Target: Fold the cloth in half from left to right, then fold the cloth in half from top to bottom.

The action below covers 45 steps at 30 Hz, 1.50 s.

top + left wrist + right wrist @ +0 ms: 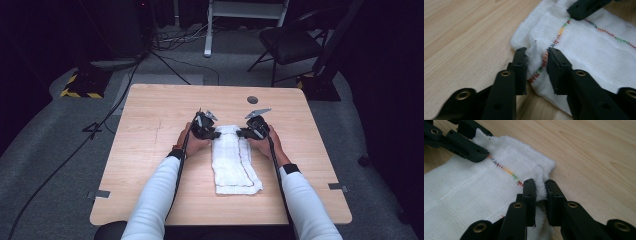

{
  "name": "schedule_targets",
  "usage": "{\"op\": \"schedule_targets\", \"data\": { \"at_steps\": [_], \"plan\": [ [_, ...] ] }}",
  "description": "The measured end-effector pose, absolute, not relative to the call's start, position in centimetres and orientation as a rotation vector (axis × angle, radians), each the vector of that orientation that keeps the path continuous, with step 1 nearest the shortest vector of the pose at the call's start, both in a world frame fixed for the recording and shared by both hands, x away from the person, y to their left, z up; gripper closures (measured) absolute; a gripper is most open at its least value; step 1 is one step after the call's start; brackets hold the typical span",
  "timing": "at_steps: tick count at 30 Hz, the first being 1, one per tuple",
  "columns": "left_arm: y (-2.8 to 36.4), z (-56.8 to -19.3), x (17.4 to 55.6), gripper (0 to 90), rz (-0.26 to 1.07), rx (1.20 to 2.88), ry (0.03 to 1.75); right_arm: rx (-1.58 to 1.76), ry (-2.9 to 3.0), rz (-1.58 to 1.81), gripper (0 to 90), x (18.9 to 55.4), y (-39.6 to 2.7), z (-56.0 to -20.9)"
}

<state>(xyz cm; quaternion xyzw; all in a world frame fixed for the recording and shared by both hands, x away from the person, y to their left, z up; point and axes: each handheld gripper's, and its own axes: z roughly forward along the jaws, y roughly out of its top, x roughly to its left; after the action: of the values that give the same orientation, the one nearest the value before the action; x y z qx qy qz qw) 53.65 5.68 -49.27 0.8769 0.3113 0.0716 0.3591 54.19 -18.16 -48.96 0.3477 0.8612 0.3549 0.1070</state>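
Note:
A white cloth (232, 165) with a line of coloured stitching lies folded into a long strip in the middle of the wooden table (150, 150). My left gripper (216, 134) is at its far left corner. In the left gripper view its jaws (536, 56) stand apart astride the cloth's (594, 50) edge, which puckers against one jaw. My right gripper (241, 133) is at the far right corner. In the right gripper view it (540, 186) is shut on a pinched fold of the cloth (461, 190). The left gripper (484, 142) shows there at the upper left.
A small dark round spot (252, 99) marks the table beyond the cloth. On the floor behind stand a black chair (290, 42) and a white frame leg (208, 30), with cables (165, 60) trailing at the left. Bare wood lies on both sides of the cloth.

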Motion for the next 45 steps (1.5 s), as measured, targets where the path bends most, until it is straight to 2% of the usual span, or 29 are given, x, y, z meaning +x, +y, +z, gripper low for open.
{"op": "schedule_targets", "data": {
  "at_steps": [3,11,45],
  "plan": [
    [5.5,-49.1,53.7,78.4,0.209,2.269,0.803,1.008,2.527,1.043,82.0,54.3,-18.1,-48.9],
    [5.3,-48.8,53.8,82.2,0.308,2.251,0.821,0.993,2.477,1.079,83.7,54.3,-18.3,-48.4],
    [5.1,-44.4,54.1,83.0,0.424,2.157,0.777,0.904,2.293,1.146,84.7,53.8,-19.0,-43.8]
  ]
}}
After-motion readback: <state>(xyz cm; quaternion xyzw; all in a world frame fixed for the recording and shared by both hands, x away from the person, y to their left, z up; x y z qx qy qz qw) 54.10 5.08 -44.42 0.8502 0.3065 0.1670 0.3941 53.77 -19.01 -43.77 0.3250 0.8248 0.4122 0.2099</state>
